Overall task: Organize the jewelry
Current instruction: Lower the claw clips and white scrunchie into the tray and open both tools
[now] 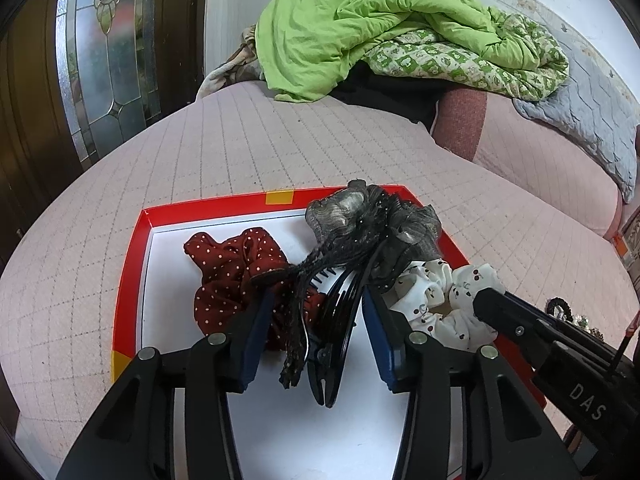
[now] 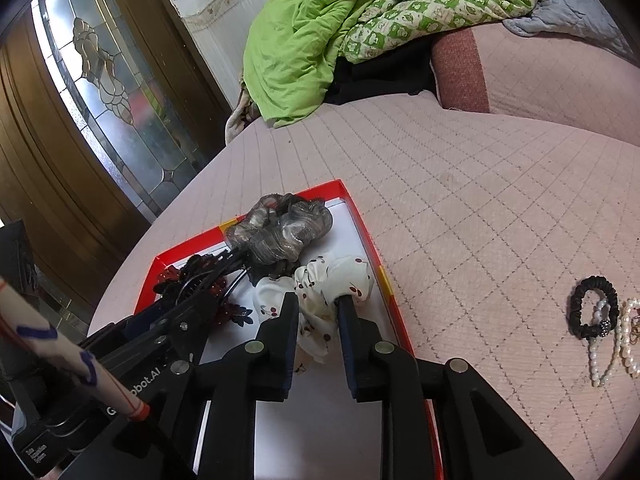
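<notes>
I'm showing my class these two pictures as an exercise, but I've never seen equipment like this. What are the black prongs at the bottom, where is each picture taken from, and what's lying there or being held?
The black prongs are hand-held grippers, one in each of a person's hands; no robot arm is involved. Each carries a camera looking along its two fingers, so one picture comes from the left gripper and the other from the right gripper.

Both reach into a red-rimmed box standing on a pink quilted bed. In it lie a dark red dotted scrunchie, a black hair clip with grey fabric and a white cherry-print scrunchie.

The left gripper's jaws stand apart around the clip without pressing it. The white scrunchie sits between the right gripper's jaws; whether they pinch it is unclear.

Beside the box lie a black hair tie and pearl strands.
</notes>
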`<state>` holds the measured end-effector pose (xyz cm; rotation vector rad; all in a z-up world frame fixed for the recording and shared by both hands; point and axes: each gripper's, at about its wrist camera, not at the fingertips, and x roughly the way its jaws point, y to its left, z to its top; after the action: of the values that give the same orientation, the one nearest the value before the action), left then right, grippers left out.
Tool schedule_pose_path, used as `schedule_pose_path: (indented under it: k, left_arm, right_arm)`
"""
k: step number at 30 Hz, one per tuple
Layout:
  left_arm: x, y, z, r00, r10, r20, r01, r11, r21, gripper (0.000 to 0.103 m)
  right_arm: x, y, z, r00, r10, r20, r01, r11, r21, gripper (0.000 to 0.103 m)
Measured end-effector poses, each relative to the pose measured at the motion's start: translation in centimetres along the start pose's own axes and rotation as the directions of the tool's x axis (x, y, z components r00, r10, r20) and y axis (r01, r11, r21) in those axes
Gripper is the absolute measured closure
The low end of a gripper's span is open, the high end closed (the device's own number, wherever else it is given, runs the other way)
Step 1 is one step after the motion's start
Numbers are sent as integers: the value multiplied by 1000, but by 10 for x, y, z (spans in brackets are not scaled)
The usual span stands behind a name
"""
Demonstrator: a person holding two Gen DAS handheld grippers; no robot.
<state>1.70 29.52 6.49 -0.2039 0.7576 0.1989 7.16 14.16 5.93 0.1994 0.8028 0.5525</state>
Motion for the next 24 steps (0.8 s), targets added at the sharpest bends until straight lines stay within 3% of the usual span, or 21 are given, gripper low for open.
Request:
schedule_pose_path:
  k: [24]
  left_arm:
    - [-16, -6, 3, 998, 26, 50, -25, 1000, -8, 46]
  right_arm:
    - [-35, -8, 4, 999, 21, 49, -22, 1000, 20, 78]
